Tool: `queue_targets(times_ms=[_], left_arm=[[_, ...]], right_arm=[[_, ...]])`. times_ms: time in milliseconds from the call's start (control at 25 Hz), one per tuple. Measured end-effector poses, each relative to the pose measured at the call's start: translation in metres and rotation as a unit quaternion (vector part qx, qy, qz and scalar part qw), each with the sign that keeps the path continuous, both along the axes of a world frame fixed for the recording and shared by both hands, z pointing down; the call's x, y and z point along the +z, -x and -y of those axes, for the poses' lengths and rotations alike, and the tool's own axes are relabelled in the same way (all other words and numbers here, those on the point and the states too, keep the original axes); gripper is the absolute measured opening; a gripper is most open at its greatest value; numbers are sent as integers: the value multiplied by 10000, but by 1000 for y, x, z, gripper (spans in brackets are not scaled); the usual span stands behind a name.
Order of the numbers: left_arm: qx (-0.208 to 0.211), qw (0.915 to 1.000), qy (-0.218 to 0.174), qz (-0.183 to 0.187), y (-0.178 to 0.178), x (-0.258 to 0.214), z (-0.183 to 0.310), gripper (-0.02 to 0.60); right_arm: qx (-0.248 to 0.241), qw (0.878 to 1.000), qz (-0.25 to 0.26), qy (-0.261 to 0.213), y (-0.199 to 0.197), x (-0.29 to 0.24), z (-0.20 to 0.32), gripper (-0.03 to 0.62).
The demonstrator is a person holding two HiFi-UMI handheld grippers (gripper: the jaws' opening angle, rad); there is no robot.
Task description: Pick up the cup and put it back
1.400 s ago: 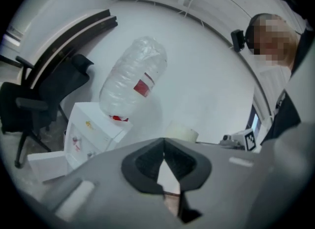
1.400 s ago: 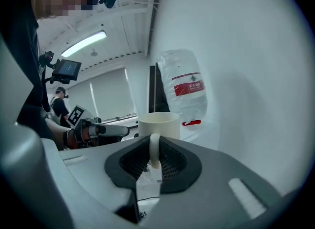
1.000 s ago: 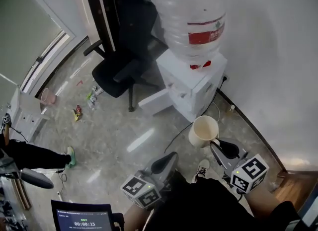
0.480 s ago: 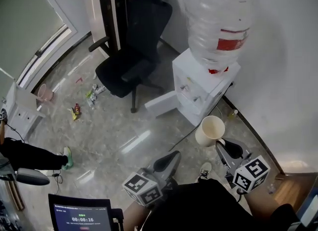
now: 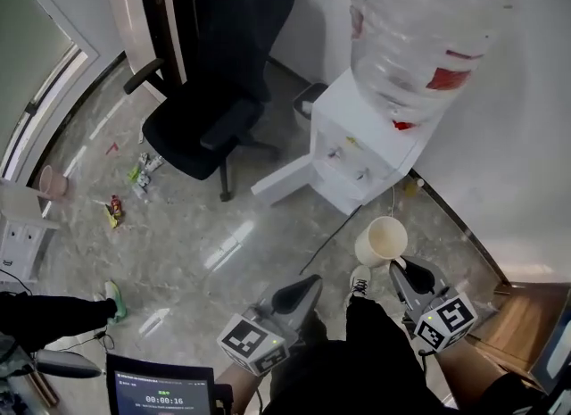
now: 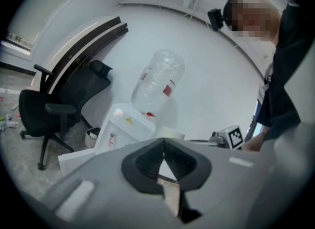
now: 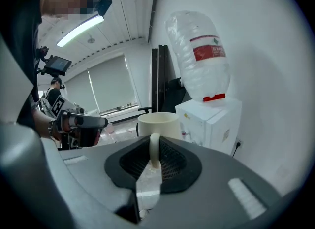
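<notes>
A cream cup (image 5: pixel 382 241) hangs in the air in front of the white water dispenser (image 5: pixel 361 153), held upright by its handle. My right gripper (image 5: pixel 403 272) is shut on that handle; in the right gripper view the cup (image 7: pixel 157 124) stands just past the jaws with the handle pinched between them. My left gripper (image 5: pixel 297 294) is shut with nothing in it, low and left of the cup. In the left gripper view its jaws (image 6: pixel 165 160) meet, and the cup's rim (image 6: pixel 171 134) peeks above them.
A large clear water bottle (image 5: pixel 426 34) tops the dispenser, whose lower door (image 5: pixel 284 181) hangs open toward the floor. A black office chair (image 5: pixel 210 110) stands to the left. Litter (image 5: pixel 116 210) lies on the marble floor. A small screen (image 5: pixel 161 390) is at the bottom left.
The view has shifted toward the dispenser, which now sits lower and nearer. The cup stays held in the right gripper at about the same height. The left gripper has barely moved.
</notes>
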State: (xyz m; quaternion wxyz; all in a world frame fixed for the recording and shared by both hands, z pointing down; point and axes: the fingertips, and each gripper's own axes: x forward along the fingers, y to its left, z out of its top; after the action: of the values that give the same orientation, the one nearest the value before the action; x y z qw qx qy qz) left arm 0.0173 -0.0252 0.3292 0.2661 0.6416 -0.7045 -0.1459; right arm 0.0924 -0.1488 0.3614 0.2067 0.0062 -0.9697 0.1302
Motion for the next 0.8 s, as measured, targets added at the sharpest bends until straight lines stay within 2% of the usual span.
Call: queue_targets(times_ms=[120, 360, 480, 640, 800], left_arm=[[100, 9998, 194, 35, 6, 32, 23, 3], [-245, 9975, 615, -262, -5, 95, 59, 3], [-389, 9960, 756, -259, -14, 127, 65, 3], [-280, 9921, 1163, 373, -11, 199, 66, 3], [-217, 9887, 1322, 666, 12, 277, 68, 4]], right_arm=[[-192, 9998, -6, -26, 27, 36, 9, 48], [-775, 9953, -76, 570, 68, 118, 23, 48], [-1251, 9905, -176, 546, 81, 167, 22, 48], [-1667, 9847, -263, 427, 95, 239, 21, 48], [-1599, 9857, -318, 426, 104, 310, 30, 48]])
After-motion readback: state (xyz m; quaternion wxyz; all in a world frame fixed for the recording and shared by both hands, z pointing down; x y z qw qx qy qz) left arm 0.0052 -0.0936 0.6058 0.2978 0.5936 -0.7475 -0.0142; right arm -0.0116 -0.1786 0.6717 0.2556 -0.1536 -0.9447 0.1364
